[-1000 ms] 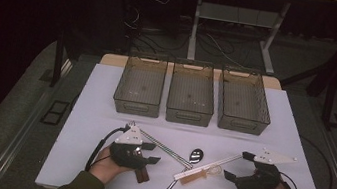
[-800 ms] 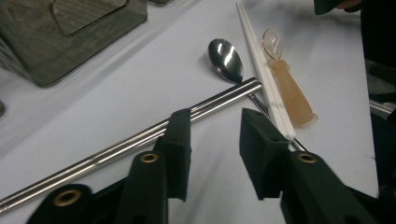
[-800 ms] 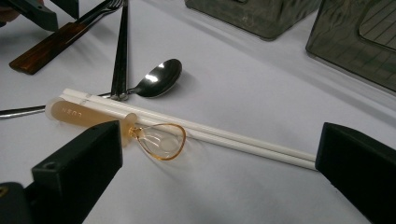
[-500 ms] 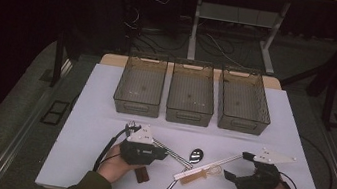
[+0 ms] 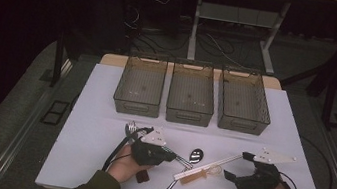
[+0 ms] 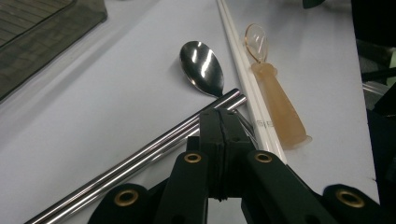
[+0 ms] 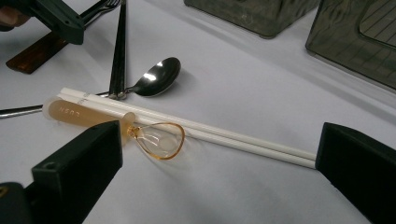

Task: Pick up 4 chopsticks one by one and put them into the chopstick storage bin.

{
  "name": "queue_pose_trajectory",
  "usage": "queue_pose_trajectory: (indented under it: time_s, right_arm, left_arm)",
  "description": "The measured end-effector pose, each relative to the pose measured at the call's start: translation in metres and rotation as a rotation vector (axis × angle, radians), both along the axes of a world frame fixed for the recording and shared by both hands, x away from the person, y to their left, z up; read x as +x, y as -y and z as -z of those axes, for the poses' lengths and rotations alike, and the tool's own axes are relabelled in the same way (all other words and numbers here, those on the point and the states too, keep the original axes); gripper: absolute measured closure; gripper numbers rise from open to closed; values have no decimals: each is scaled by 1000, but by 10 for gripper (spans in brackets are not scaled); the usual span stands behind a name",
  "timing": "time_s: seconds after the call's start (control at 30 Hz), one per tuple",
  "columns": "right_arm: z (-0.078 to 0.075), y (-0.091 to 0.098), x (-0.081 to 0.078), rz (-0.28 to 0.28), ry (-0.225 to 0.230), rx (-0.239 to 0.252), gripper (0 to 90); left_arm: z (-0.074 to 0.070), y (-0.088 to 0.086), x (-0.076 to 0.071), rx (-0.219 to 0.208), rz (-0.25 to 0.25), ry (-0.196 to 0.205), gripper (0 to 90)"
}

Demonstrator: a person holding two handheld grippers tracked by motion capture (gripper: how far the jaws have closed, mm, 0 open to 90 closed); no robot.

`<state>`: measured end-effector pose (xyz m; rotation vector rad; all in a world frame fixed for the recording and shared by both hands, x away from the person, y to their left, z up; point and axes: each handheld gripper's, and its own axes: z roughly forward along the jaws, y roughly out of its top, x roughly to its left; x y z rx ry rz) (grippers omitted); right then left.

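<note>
Cutlery lies on the white table [image 5: 91, 159]. A steel spoon [image 5: 196, 154] [image 6: 201, 67] [image 7: 156, 77] sits beside a pair of white chopsticks [image 5: 212, 163] [image 6: 243, 79] [image 7: 210, 130] and an amber-handled clear spoon [image 6: 278, 102] [image 7: 156, 140]. Steel chopsticks [image 6: 140, 158] [image 7: 119, 51] run under the tips of my left gripper [image 5: 175, 157] [image 6: 219, 114]. Its jaws have just been closing and now meet with nothing seen between them. My right gripper [image 5: 238, 165] [image 7: 219, 140] stands open, its jaws either side of the white chopsticks and the clear spoon without touching them.
Three dark mesh bins [image 5: 140, 90] [image 5: 191, 98] [image 5: 243, 103] stand in a row at the back of the table. A fork [image 5: 131, 128] lies behind the left hand. A brown-handled piece [image 5: 143, 175] [image 7: 35, 56] lies by the front edge.
My left gripper has slid right along the table toward the steel spoon and its jaws have closed. The right gripper has stayed where it was.
</note>
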<state>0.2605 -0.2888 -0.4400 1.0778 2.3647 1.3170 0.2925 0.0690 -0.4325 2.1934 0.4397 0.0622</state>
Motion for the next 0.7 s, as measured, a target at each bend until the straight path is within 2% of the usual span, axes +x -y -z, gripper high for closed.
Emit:
queue_pose_trajectory:
  time_s: [0.47,0.7]
  right_arm:
    - [0,0,0,2,-3,0,8]
    - [0,1,0,4,-2,1,8]
  left_arm:
    - [9,32,5,58,67,14,892]
    - [13,40,3,77,62,7,893]
